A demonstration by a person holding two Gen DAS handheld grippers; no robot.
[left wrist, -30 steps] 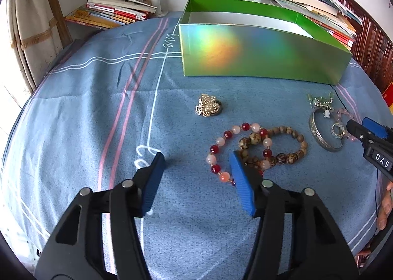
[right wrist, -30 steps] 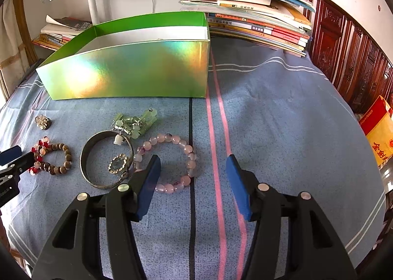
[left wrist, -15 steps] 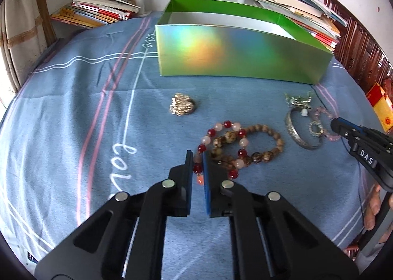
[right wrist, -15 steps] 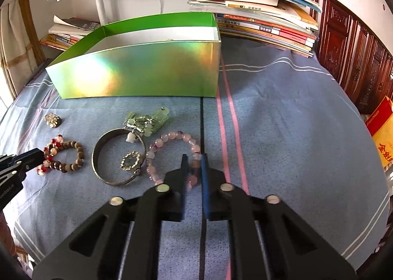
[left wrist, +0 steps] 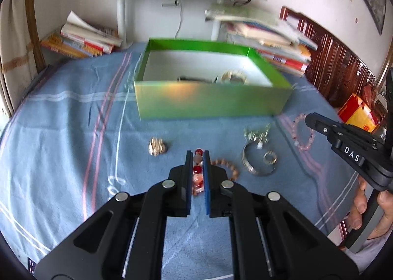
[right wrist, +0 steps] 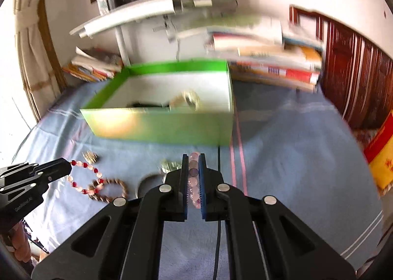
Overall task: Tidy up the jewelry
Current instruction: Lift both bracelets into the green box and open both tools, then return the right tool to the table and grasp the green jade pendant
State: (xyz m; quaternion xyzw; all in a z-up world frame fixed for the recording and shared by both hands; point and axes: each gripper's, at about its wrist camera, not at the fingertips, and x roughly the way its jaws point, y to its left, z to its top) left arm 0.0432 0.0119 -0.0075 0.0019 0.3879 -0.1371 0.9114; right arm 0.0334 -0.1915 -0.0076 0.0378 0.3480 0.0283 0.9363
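With both claws clamped, left gripper (left wrist: 197, 155) on the red-and-white bead bracelet (right wrist: 83, 178), right gripper (right wrist: 194, 159) on the pink bead bracelet (left wrist: 303, 132), carrying is underway; next, release both over the green box (left wrist: 211, 103).

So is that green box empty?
No. The green box is open-topped, and a gold-toned piece and something dark lie inside, too blurred to name.
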